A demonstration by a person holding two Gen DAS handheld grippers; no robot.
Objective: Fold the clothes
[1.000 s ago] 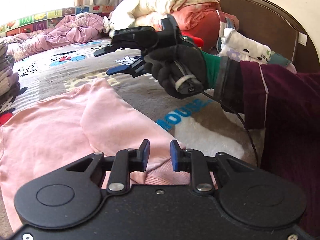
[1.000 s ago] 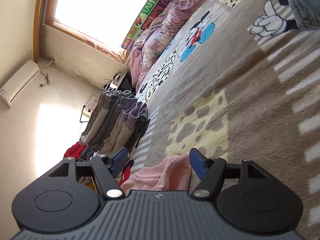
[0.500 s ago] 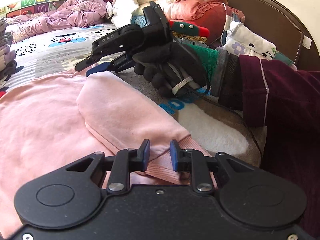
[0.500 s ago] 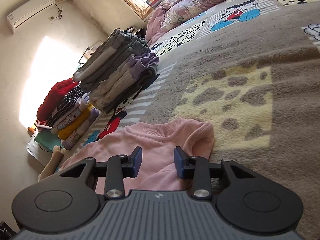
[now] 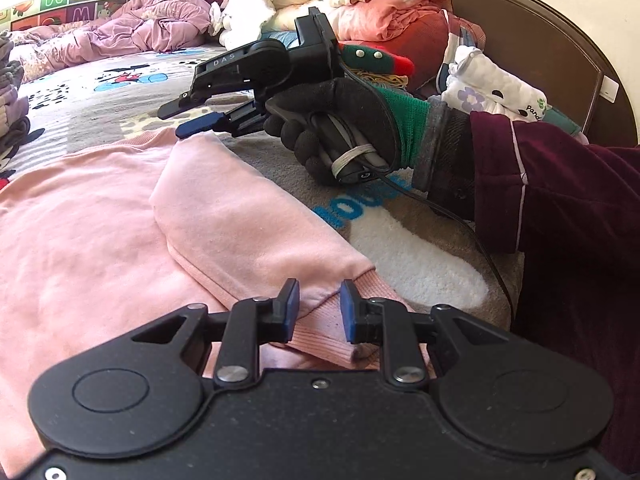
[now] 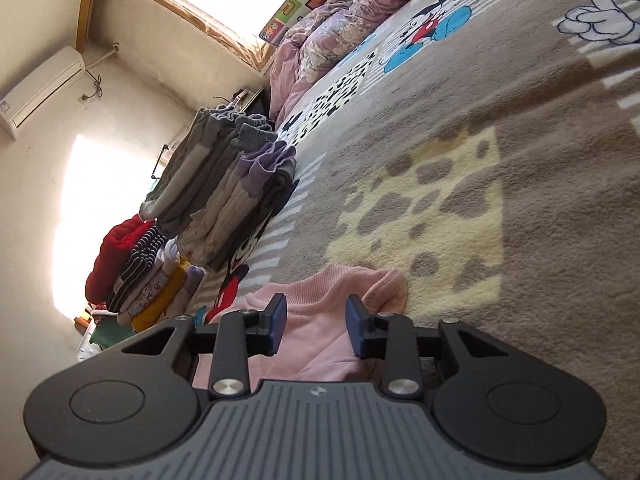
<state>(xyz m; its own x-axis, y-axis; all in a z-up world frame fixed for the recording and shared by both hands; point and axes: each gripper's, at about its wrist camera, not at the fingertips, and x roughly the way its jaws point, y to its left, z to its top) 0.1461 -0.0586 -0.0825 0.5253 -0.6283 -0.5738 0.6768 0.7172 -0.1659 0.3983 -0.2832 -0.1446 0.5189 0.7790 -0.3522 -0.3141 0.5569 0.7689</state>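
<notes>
While both grippers hover low, left gripper parted over pink sweatshirt cuff, right gripper parted at collar

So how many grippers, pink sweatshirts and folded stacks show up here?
Grippers: 2, left gripper and right gripper
Pink sweatshirt: 1
Folded stacks: 2, grey stack and colourful stack
Total: 5

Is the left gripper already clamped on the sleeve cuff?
No. The left gripper is open, its pads apart on either side of the pink sweatshirt's ribbed cuff.
</notes>
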